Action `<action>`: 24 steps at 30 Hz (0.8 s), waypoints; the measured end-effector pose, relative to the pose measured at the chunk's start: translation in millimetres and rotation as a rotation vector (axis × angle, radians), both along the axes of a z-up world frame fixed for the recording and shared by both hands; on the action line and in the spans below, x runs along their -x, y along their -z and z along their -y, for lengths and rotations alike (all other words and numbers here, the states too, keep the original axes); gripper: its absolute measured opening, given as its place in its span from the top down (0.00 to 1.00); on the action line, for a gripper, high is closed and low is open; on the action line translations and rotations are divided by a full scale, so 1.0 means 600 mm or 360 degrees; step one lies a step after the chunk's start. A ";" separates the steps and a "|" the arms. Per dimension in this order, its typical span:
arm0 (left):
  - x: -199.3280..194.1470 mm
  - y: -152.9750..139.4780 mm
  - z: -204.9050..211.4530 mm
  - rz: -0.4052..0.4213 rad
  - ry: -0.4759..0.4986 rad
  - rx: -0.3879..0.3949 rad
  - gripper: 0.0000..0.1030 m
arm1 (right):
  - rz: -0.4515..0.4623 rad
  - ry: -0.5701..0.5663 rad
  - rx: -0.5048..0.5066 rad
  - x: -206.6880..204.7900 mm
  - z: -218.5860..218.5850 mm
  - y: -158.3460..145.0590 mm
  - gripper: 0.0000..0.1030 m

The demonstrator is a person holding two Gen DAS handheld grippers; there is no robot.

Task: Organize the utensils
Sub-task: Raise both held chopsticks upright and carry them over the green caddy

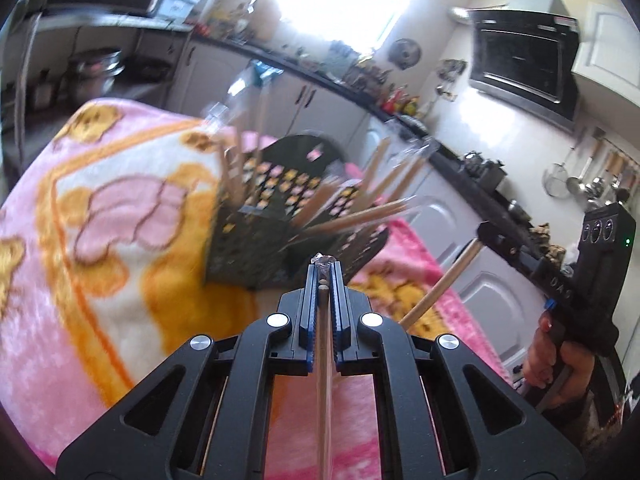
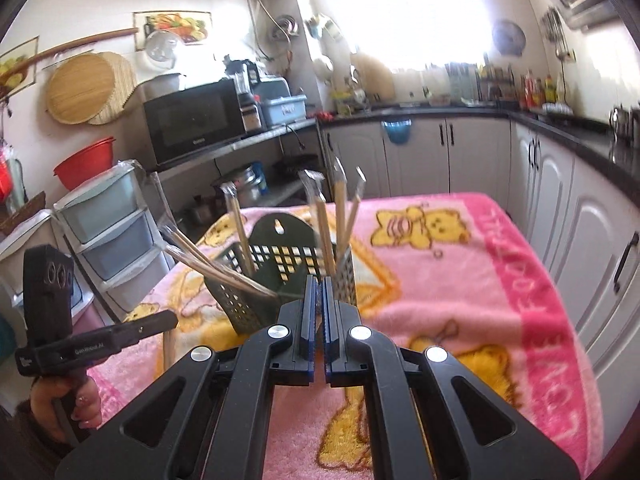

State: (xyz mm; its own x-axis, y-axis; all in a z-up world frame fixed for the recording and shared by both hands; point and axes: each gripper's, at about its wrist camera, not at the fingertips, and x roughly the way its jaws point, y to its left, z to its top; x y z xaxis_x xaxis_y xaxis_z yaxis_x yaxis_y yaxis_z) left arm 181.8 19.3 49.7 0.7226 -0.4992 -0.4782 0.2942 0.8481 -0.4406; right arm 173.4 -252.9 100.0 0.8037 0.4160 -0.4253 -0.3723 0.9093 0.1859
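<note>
While I hold both tools above the pink blanket [image 2: 460,288]:
Left gripper [image 1: 324,276]: clamped on one wrapped chopstick pair [image 1: 323,360] running back under it.
Right gripper [image 2: 316,292]: pressed closed on another wooden stick [image 1: 436,290] hanging below it.
Holder: dark perforated basket [image 2: 248,304] just ahead of both tips, upright.
Utensils: more wrapped chopsticks [image 2: 340,216] standing and leaning in it.

The pink blanket [image 2: 540,312] reads "LOVE FOOTBALL"; the left gripper [image 2: 100,346] reads "Genrobot.AI".
</note>
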 end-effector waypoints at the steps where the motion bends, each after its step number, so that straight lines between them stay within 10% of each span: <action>1: 0.001 -0.008 0.005 0.0022 0.0011 -0.0002 0.97 | 0.0022 -0.0002 0.0006 0.005 0.000 -0.007 0.97; 24: -0.019 -0.185 0.082 0.0429 0.0168 0.0001 0.97 | 0.0306 0.0026 -0.0026 0.047 0.023 -0.106 0.97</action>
State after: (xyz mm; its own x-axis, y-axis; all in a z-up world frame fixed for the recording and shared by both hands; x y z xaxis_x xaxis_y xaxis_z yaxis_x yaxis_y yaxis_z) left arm 192.9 -30.0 160.5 0.7677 -0.5784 -0.2759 0.4871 0.8064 -0.3352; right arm 145.3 -266.6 163.7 0.8762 0.4079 -0.2566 -0.3876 0.9130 0.1274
